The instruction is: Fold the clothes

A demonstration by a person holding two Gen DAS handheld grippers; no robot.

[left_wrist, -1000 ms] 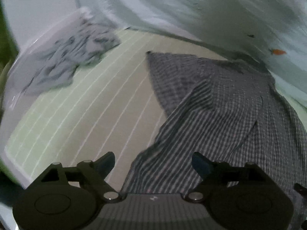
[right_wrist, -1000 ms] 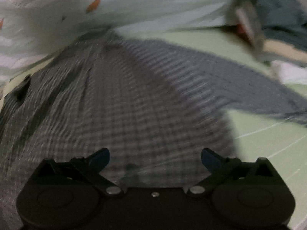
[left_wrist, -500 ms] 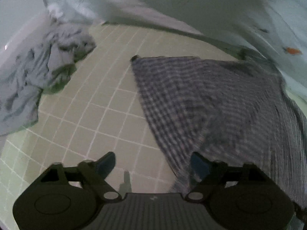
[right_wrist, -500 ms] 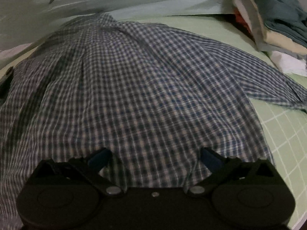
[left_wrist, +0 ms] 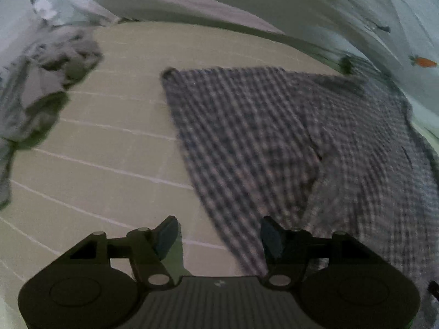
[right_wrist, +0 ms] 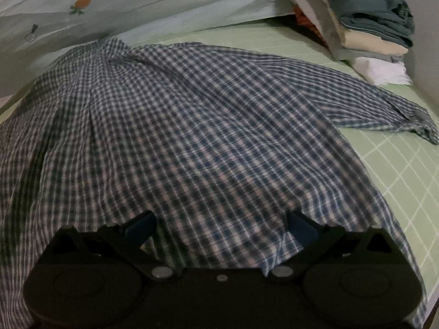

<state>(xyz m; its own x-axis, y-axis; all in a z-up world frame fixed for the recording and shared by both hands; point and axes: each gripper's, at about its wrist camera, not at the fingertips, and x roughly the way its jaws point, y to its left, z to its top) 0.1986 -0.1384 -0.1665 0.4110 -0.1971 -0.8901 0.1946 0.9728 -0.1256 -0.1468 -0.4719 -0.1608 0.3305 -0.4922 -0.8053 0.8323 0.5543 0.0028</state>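
Blue-white checked cotton shirt spread across pale green gridded bed sheet, collar toward the far edge. Left gripper and right gripper both gaping, holding nothing. Best pinch hem corners squarely, lift evenly, avoid bunching.

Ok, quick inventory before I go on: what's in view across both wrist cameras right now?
checked shirt: one, blue and white, spread across the mat, one sleeve out to the right
mat: one, pale green with white grid lines, under everything
crumpled garment: one, grey, far left of the mat
folded stack: one, teal, cream, grey, red, white layers, far right
carrot-print bedding: pale, behind the shirt
left hand-held gripper: open, at the shirt's edge
right hand-held gripper: open, over the hem
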